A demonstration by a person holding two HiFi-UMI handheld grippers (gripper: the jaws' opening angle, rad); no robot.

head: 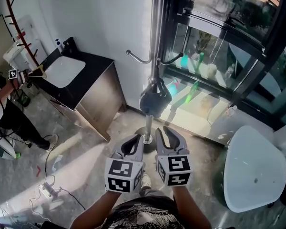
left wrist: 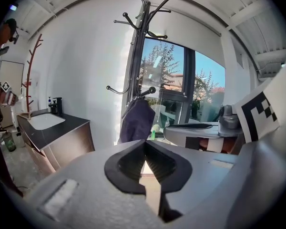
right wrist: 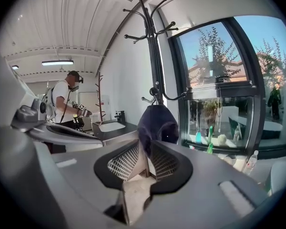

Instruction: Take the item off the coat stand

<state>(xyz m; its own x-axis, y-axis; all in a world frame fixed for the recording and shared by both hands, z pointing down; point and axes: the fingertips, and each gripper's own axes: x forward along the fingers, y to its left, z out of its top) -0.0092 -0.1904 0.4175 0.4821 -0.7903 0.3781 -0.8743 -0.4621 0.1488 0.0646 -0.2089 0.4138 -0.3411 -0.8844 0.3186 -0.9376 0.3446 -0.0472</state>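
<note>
A dark cap hangs from a low hook of the metal coat stand, in front of the window. Both grippers are held side by side below it, near the stand's base, and neither touches the cap. My left gripper has its jaws together with nothing in them. My right gripper has its jaws slightly parted and empty. In the left gripper view the cap hangs beyond the closed tips of the left gripper. In the right gripper view the cap shows just past the narrow gap of the right gripper.
A black-topped cabinet with a white basin stands left of the stand. A white round table sits at the right. Glass panes lie behind the stand. A person stands far left, and cables lie on the floor.
</note>
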